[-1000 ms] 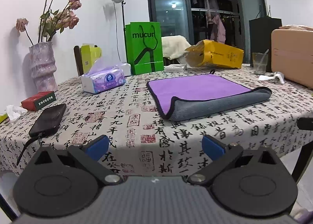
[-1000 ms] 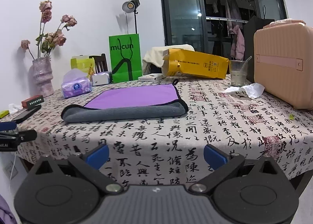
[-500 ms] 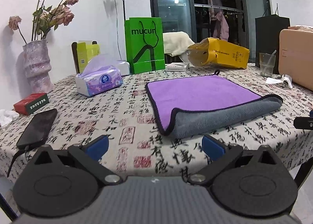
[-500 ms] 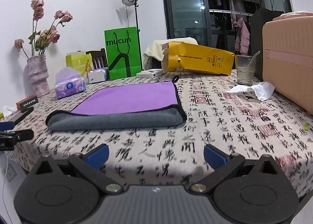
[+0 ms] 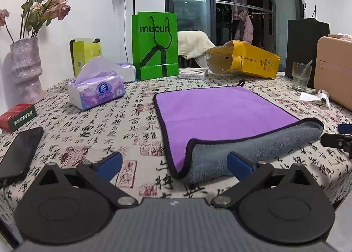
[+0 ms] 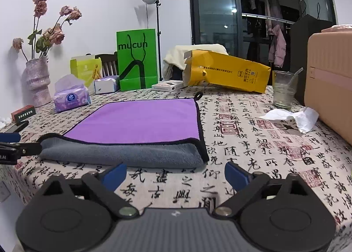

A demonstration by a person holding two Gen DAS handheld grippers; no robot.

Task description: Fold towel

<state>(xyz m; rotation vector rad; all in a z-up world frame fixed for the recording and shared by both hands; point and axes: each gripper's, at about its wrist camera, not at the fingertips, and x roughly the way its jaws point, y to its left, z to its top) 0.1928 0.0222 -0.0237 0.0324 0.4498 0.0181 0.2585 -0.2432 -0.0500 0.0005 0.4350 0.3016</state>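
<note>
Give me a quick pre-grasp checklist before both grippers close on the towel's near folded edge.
1. Left gripper open: ok, jaws spread wide.
2. Right gripper open: ok, nothing between the fingers.
3. Towel lying flat, already folded once, grey underside turned up along the near edge: ok.
4. Left gripper lined up with the near left corner: ok, corner sits between the fingers.
5. Right gripper at the near right corner: not ok, corner sits ahead of the fingers.
6. Crumpled tissue and glass apart from the towel: ok.

Both grippers are spread wide, nothing pinched. Left gripper (image 5: 173, 162) and right gripper (image 6: 175, 175) sit low, side by side, pointing forward.
</note>
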